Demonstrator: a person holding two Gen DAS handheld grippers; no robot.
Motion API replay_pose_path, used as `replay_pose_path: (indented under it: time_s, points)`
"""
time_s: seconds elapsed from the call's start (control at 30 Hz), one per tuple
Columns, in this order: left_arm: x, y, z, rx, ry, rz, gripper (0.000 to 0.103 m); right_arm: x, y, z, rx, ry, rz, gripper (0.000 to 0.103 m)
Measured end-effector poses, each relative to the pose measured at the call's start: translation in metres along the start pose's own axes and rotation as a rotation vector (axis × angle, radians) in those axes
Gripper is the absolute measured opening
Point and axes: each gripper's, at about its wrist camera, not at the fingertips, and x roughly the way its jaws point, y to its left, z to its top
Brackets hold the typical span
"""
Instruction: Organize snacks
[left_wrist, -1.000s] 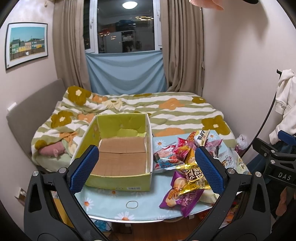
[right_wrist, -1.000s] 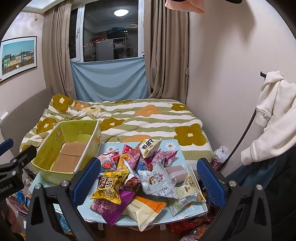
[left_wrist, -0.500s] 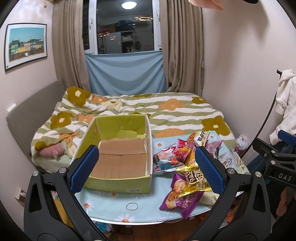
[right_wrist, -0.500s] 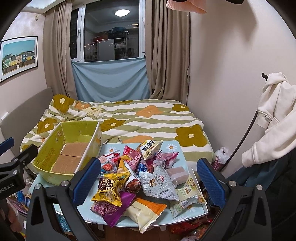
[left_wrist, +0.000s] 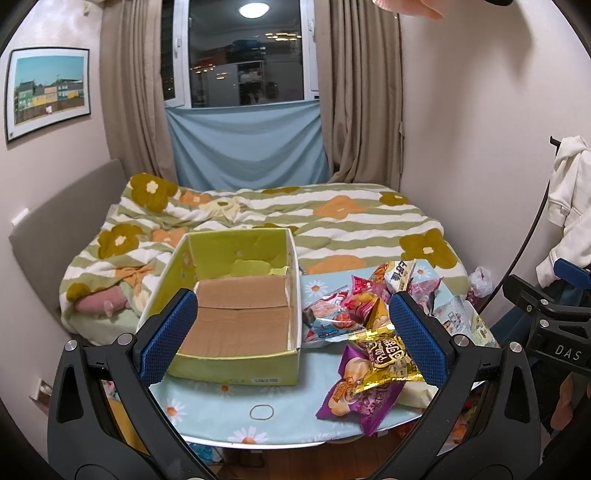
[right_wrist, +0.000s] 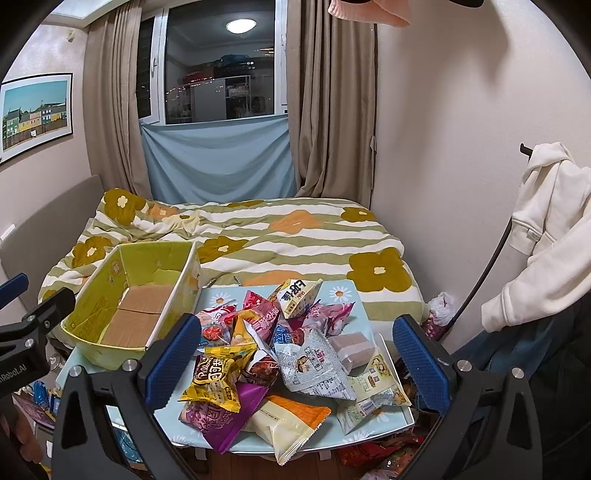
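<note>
An empty yellow-green cardboard box (left_wrist: 236, 306) (right_wrist: 129, 306) sits on the left of a small table with a blue daisy cloth (left_wrist: 221, 410) (right_wrist: 347, 295). A pile of snack packets (right_wrist: 288, 347) (left_wrist: 373, 332) lies on the right: a yellow packet (right_wrist: 218, 376), a purple packet (right_wrist: 214, 421), a white printed packet (right_wrist: 317, 365), a white-orange packet (right_wrist: 291, 417). My left gripper (left_wrist: 291, 338) is open and empty, held before the box. My right gripper (right_wrist: 295, 360) is open and empty, held above the pile's near side.
A bed with a flower-striped quilt (left_wrist: 332, 218) stands behind the table. A white hoodie (right_wrist: 546, 229) hangs at the right. More packets lie on the floor under the table (right_wrist: 380, 454). A rubber band (left_wrist: 261, 411) lies on the cloth.
Both grippers have drifted slightly; the table and snacks sit a little closer in both views. Nothing was taken hold of.
</note>
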Motion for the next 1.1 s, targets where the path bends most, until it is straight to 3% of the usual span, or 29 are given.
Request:
replay_pose_path:
  time_s: [0.93, 1.1]
  points:
    - [0.001, -0.001, 0.0, -0.001, 0.002, 0.0, 0.103, -0.002, -0.003, 0.001, 0.003, -0.002, 0.002, 0.103]
    - [0.013, -0.009, -0.005, 0.001, 0.052, -0.039, 0.103, -0.001, -0.007, 0.0, -0.007, 0.007, -0.01, 0.103]
